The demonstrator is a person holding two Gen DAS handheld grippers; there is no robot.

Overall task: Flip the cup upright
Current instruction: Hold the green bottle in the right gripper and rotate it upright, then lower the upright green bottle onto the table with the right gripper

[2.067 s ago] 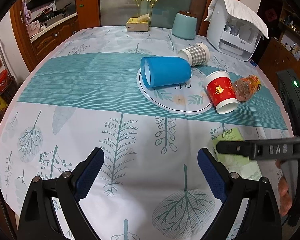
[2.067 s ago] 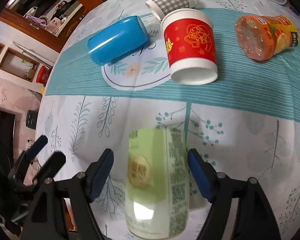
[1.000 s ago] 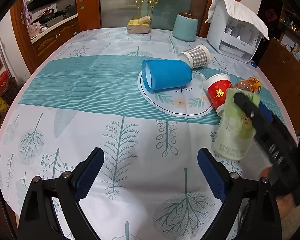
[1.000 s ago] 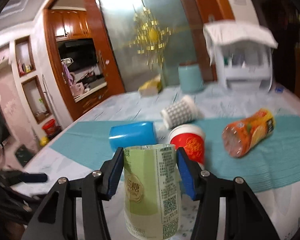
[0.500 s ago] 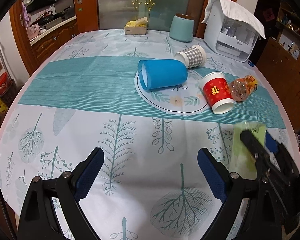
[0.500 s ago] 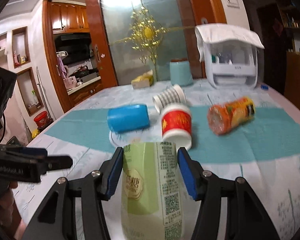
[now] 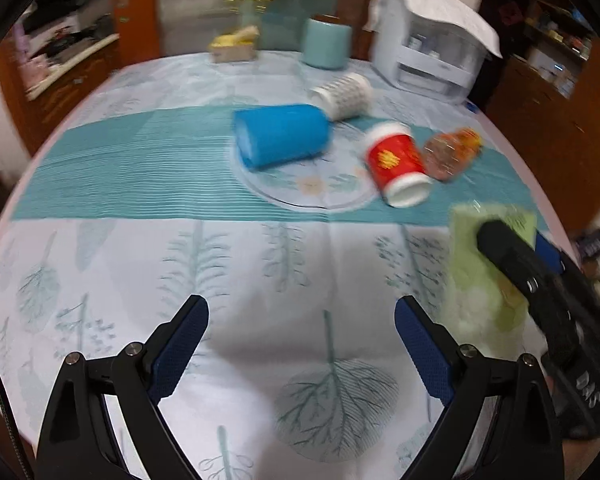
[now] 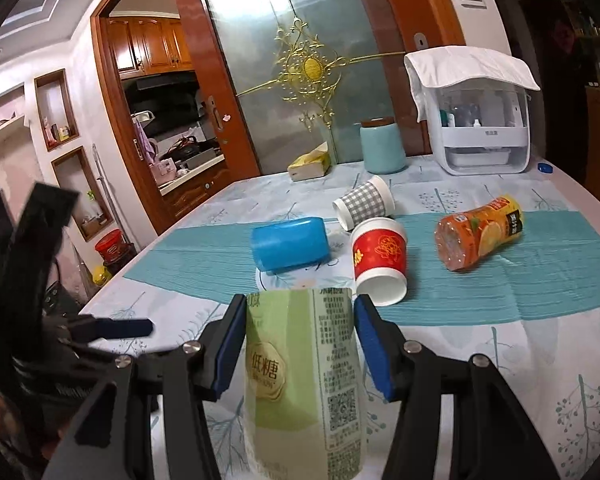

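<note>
Green cup (image 8: 300,376) upright near table (image 7: 100,264) right front edge, clamped at mid-wall by right gripper (image 8: 300,344). Left gripper (image 7: 300,344) spread wide, holding nothing. Probably light, thin-walled, easily dented; glossy label likely slippery. Best gripped gently, mid-height.

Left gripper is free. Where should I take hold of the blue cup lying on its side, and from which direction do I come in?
Grip the blue cup across its round body near the middle, coming down from above with the left gripper and one finger on each long side. It lies on its side, open mouth toward the left, so probably neither end offers a good hold.
</note>
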